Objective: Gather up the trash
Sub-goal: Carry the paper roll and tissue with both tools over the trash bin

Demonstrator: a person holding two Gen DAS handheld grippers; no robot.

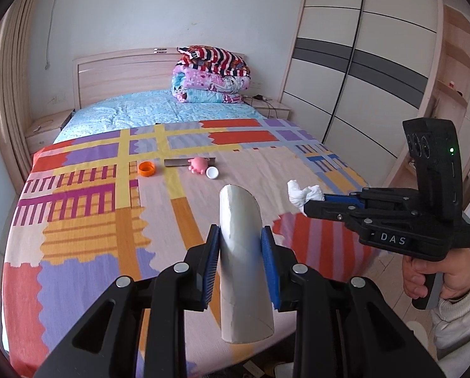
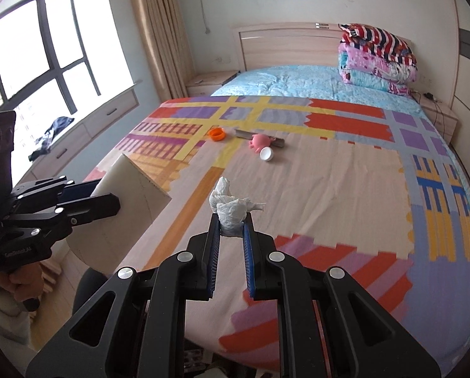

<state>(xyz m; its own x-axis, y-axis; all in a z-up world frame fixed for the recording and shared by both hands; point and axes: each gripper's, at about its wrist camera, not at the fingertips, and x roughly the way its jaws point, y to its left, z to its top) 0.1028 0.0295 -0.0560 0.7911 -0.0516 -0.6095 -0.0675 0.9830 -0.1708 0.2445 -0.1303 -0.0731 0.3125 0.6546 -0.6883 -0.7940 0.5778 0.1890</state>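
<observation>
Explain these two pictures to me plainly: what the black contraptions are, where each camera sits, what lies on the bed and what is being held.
No robot here: a person holds a black two-finger clamp in each hand, each with a fisheye camera looking along its fingers. The left hand-held gripper, seen from its own camera, clamps a grey cardboard tube. The right hand-held gripper, likewise seen from its own camera, pinches a crumpled white tissue. On the colourful patchwork bedspread lie an orange plastic cap, a white plastic cap, a pink rubber toy and a flat grey strip.

On the bed [image 1: 86, 220], a cap [image 1: 147, 168] is placed left of a toy [image 1: 198, 165], a strip [image 1: 176, 162] behind, a lid [image 1: 212, 173] right of the toy.
</observation>
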